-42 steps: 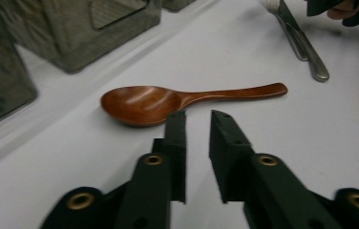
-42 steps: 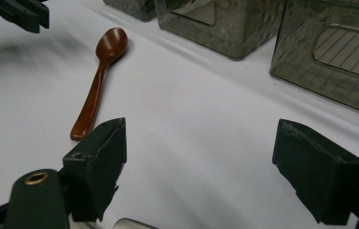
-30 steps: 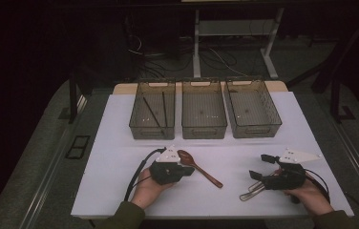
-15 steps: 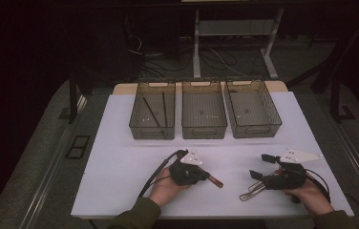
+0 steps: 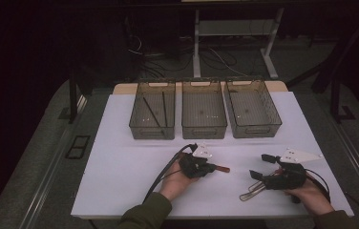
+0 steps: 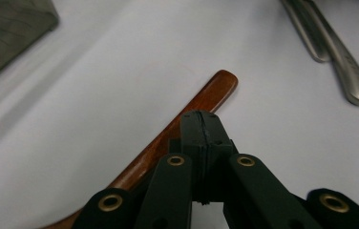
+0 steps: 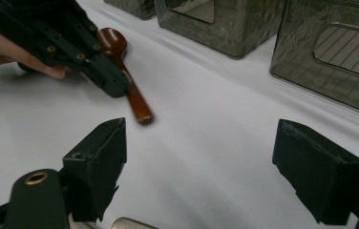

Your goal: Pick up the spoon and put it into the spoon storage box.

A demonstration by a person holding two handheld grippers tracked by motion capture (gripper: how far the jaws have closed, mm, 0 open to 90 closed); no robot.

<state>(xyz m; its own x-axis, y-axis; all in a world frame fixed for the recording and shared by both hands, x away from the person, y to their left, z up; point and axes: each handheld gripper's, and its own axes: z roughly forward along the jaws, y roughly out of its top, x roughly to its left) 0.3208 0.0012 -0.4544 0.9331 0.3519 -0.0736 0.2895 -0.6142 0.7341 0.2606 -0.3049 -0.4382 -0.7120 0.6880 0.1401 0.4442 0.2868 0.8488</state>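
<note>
A brown wooden spoon [image 5: 223, 168] lies low over the white mat, its handle end pointing right. My left gripper [image 5: 211, 168] is shut on the handle. In the left gripper view the two jaws [image 6: 201, 119] meet over the spoon's handle [image 6: 211, 93]. The right gripper view shows the spoon [image 7: 137, 102] with its bowl behind the left gripper [image 7: 113, 86]. My right gripper [image 5: 259, 167] rests open at the right, nothing between its jaws [image 7: 201, 143]. Metal utensils [image 5: 250, 189] lie just under and left of it, apart from the spoon.
Three dark see-through bins stand in a row at the back: the left bin [image 5: 151, 133] holds black chopsticks [image 5: 163, 107], while the middle bin [image 5: 204, 130] and right bin [image 5: 258, 130] look bare. The metal utensil handles [image 6: 344, 62] lie ahead of the left gripper.
My left gripper moved right along the spoon and shut on its handle. The handle end swung away from me. The right gripper stayed put and open.
</note>
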